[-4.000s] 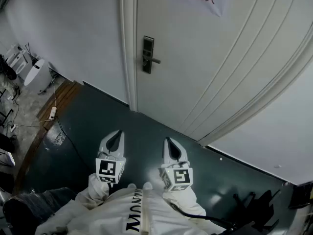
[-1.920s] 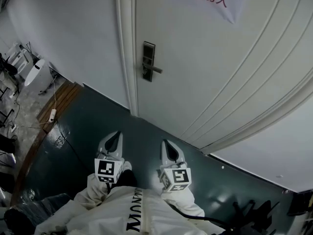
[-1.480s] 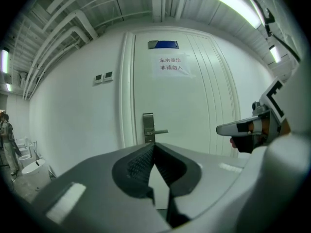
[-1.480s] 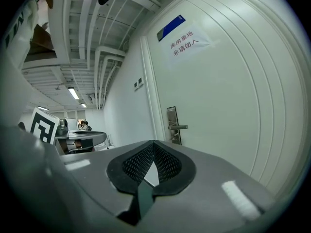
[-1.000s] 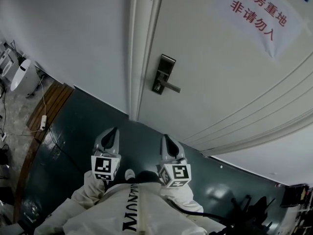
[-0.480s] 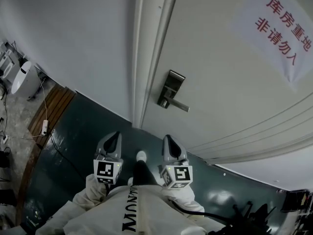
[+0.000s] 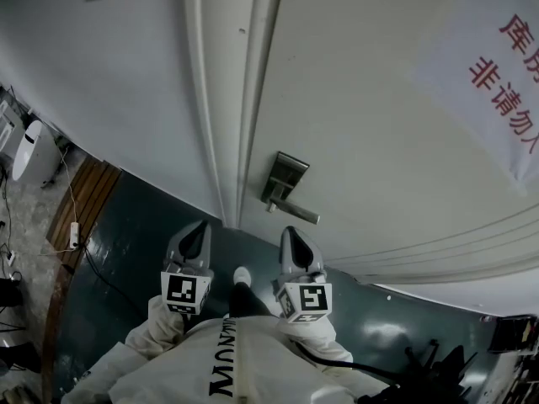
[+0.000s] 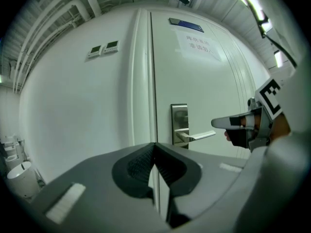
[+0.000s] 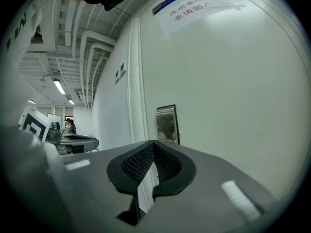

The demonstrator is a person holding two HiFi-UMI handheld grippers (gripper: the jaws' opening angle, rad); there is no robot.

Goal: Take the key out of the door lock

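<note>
You hold both grippers low in front of the big white door (image 7: 379,141). Your left gripper (image 7: 200,226) has its jaws pressed together with nothing in them, and so does your right gripper (image 7: 289,231). The shiny silver lock plate (image 7: 284,179) with its straight handle (image 7: 296,212) sits on the door ahead of them, not touching. The key is too small to make out.

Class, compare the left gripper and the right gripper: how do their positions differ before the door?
The left gripper lines up with the door frame; the right gripper with the lock plate. The right gripper is nearer the lever handle than the left. Both are shut and empty.
</note>
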